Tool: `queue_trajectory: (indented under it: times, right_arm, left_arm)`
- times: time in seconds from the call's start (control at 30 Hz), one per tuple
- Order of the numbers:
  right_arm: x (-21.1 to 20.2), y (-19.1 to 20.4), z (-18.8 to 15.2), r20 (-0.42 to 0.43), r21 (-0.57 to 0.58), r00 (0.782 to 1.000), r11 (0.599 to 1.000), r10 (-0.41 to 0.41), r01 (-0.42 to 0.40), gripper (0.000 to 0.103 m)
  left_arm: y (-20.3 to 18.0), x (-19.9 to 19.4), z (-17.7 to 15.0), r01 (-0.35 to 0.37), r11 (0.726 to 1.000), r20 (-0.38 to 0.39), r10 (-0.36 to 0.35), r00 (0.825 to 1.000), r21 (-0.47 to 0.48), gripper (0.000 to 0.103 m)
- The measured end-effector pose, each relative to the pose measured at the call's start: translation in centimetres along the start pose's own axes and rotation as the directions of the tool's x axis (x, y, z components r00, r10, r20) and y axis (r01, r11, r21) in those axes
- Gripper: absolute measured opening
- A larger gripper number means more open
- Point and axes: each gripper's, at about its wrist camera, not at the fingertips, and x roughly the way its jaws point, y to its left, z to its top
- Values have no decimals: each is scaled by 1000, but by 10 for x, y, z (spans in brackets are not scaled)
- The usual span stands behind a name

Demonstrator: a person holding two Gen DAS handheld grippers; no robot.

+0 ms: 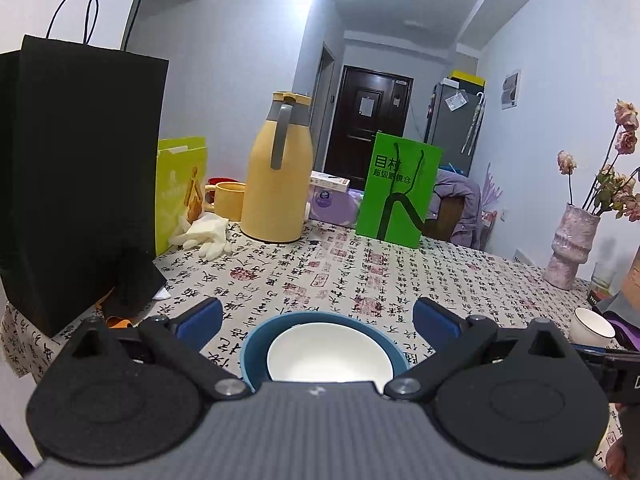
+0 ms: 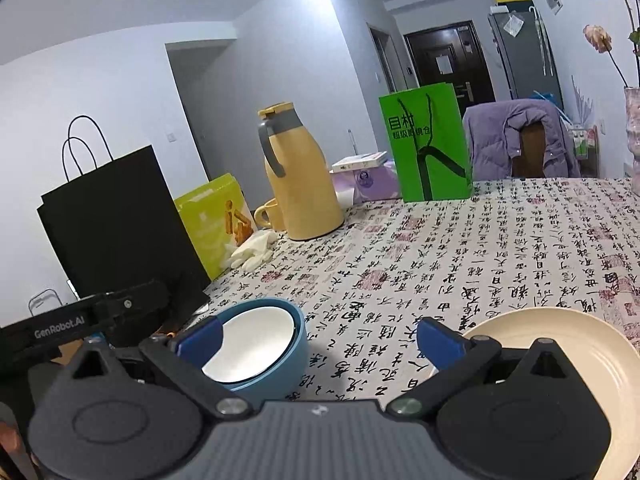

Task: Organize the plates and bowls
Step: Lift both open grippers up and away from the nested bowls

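A blue bowl [image 1: 252,344] sits on the patterned tablecloth with a white bowl [image 1: 328,356] nested inside it. My left gripper [image 1: 318,316] is open just above and behind this stack, one blue finger on each side, holding nothing. In the right wrist view the same blue bowl [image 2: 288,364] and white bowl [image 2: 256,340] lie at lower left. A cream plate [image 2: 560,344] lies at lower right. My right gripper [image 2: 320,338] is open over the bare cloth between them, its left finger overlapping the bowl's rim in view. A small white bowl [image 1: 592,326] stands at the far right.
A black paper bag [image 1: 80,176] stands close on the left, beside a yellow-green box [image 1: 180,188] and white gloves [image 1: 208,232]. A yellow thermos jug [image 1: 278,172] and green bag [image 1: 400,190] stand at the back. A vase [image 1: 572,244] with dried flowers stands at the right.
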Motion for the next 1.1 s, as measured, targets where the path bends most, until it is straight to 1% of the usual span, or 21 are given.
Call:
queue_trajectory:
  times: [0.2,0.6,0.9,1.1]
  right_arm:
    - [-6,-6,-1,26,-6,1000,1000,1,-1,103]
    - [-14,-22,0,73,-15,997,1000,-12,13,103]
    - [-15,-37,0,89,-39,996,999,-27,30,103]
    - [-18,-50,5,99,-66,994,996,-48,54,103]
  left_arm:
    - [-4,0,-2,9,1000,8,-9,1000,12,103]
    - [-16,-4,-2,68,997,46,-69,997,29,103]
    - [-24,5,-1,82,997,46,-82,996,15,103]
    - [-32,12,-1,86,996,47,-87,995,24,103]
